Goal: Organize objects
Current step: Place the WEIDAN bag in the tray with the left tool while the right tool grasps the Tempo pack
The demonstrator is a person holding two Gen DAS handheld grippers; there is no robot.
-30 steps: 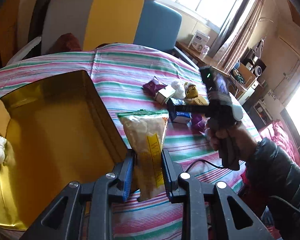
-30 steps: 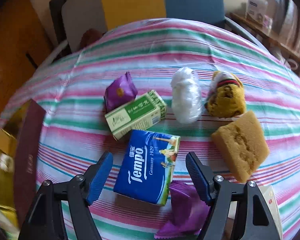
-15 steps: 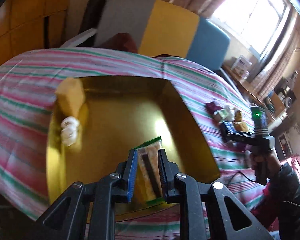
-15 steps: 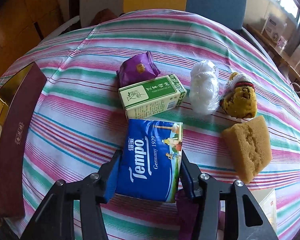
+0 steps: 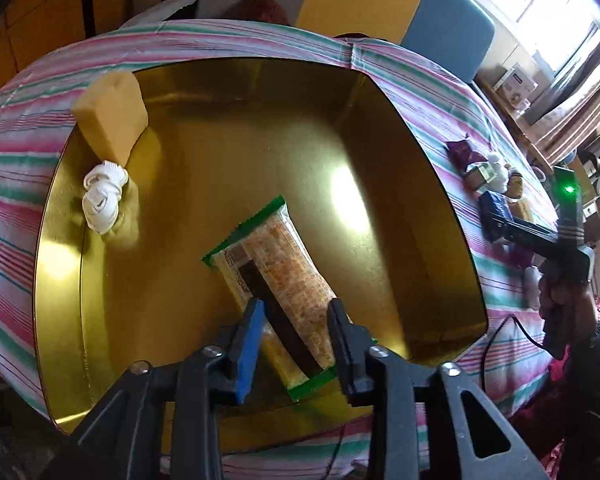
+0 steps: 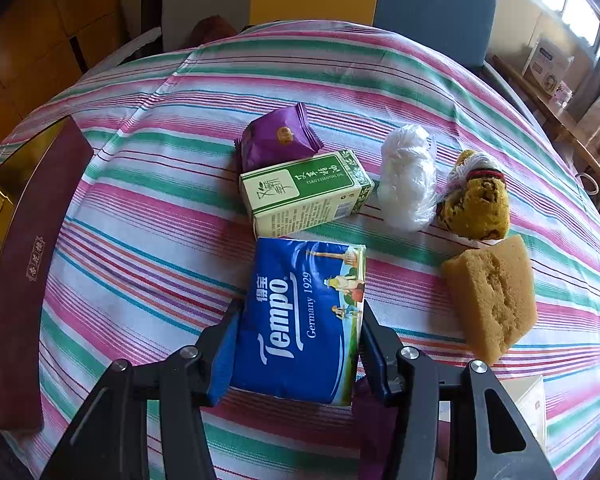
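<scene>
Since a second ago the left tongs have carried the snack packet over the gold tray; now their jaws are opening and the packet lies released on the tray floor, long axis running upper left to lower right. Striped cloth covers the bench, a window at upper right.

From the right wrist, the right tongs stay clenched on the blue tissue pack, its long axis pointing up the frame, on the striped bench.

Snack packet lies in tray, sponge at its far-left corner.
</scene>
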